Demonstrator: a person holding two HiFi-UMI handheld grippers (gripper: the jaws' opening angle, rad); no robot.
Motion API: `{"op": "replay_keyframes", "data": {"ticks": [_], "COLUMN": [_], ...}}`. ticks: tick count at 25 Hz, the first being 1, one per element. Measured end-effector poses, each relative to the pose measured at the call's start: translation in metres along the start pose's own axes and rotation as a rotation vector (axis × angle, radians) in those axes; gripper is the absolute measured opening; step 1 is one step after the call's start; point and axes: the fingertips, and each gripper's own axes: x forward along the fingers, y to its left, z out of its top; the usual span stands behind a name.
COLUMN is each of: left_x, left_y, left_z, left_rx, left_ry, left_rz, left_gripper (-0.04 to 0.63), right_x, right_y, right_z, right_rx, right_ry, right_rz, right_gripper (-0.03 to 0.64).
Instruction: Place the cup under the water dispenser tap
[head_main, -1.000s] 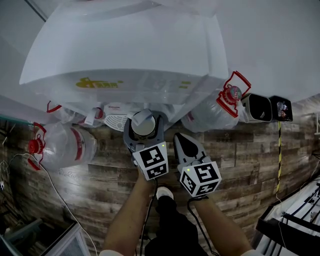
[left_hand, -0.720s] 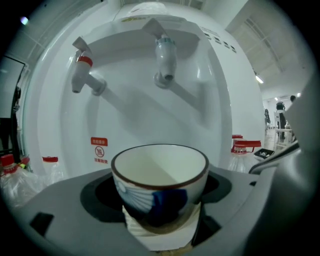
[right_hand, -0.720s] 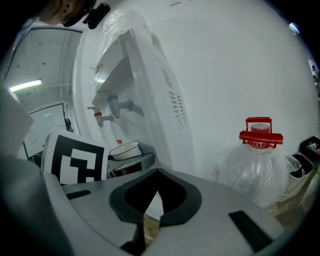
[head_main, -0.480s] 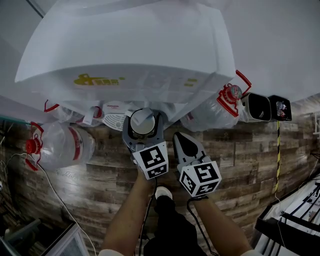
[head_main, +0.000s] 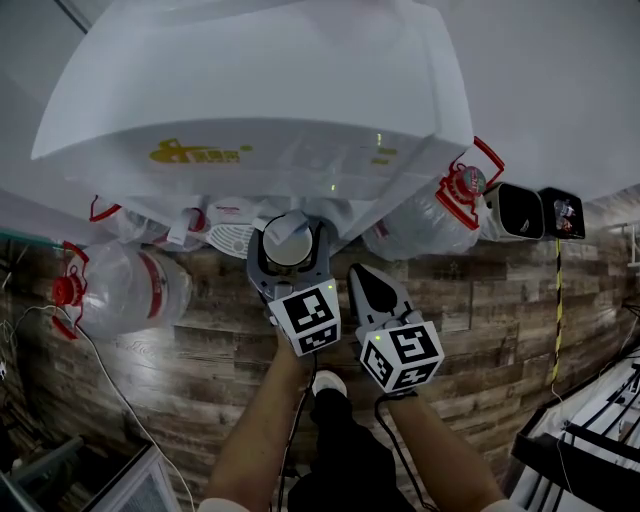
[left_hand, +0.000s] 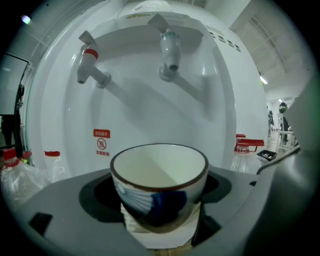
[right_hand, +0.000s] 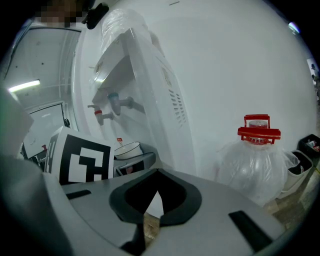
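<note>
Head view: the left gripper (head_main: 289, 243) carries the cup (head_main: 287, 238) at the near edge of the water dispenser (head_main: 250, 90). The right gripper (head_main: 360, 275) is just beside it on the right.
Change: over the last second the cup has crept only slightly farther in under the dispenser's overhang. I judge this a slow final approach, with the cup not yet set down.
Left fingers (left_hand: 60, 210): closed round the cup's lower wall; the cup is upright and empty.
Right fingers (right_hand: 225, 225): drawn together to a point, with nothing between them.
Cup's place: in the left gripper view it sits low and near. The blue tap (left_hand: 170, 50) is above and farther in, almost in line, and the red tap (left_hand: 90, 65) is off to the left.
Surroundings: a red-capped water bottle (head_main: 120, 290) lies left of the dispenser on the wooden floor (head_main: 500, 300), and a second bottle (head_main: 425, 225) lies right of it.
In the way: nothing shows between cup and tap; the ledge below the taps is hidden.
</note>
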Motion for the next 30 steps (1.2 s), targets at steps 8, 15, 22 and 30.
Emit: {"op": "replay_keyframes", "data": {"ticks": [8, 15, 22, 30], "left_x": [-0.002, -0.006, -0.009, -0.028], "left_y": [0.004, 0.002, 0.002, -0.004], "left_z": [-0.003, -0.006, -0.011, -0.006], "left_rx": [-0.056, -0.004, -0.016, -0.012], "left_ry": [0.068, 0.091, 0.107, 0.112], "left_rz": [0.0, 0.009, 0.004, -0.02], "left_gripper": [0.437, 0.439, 0.44, 0.443], "right_x": [-0.007, -0.013, -0.018, -0.029], "right_y": [0.001, 0.005, 0.003, 0.005], "right_z": [0.004, 0.003, 0.002, 0.003], "right_rx": [0.014, 0.013, 0.019, 0.023], "right_ry": [-0.024, -0.026, -0.028, -0.021], "right_rz": [0.004, 0.002, -0.007, -0.015], "right_gripper": [0.02, 0.02, 0.02, 0.02]}}
